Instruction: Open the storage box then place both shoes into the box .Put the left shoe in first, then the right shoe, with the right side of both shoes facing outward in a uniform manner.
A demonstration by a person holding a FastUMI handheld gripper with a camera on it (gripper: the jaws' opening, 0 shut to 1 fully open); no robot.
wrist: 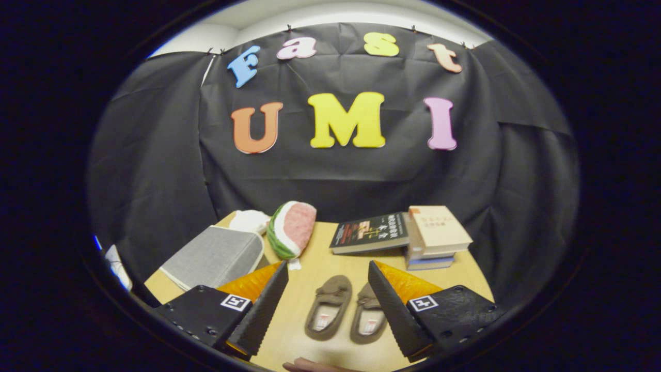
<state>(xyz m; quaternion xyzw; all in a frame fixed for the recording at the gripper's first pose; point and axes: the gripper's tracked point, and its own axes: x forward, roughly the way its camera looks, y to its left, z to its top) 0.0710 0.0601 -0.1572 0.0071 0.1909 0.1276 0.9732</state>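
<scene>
Gripper view, largest to smallest: wooden table [320, 268] across the lower centre of the frame. Grey storage box [214, 256] at lower left, lid shut. Stack of books [436, 237] right of centre. Watermelon-slice toy [292, 227] beside the box. Two brown shoes [345, 316] lie side by side at bottom centre, between my fingers. My tongs [328, 276] are spread wide, grasping nothing.

Shoes [346, 310] between the spread fingers [268, 299]; storage box [217, 256] left.
</scene>
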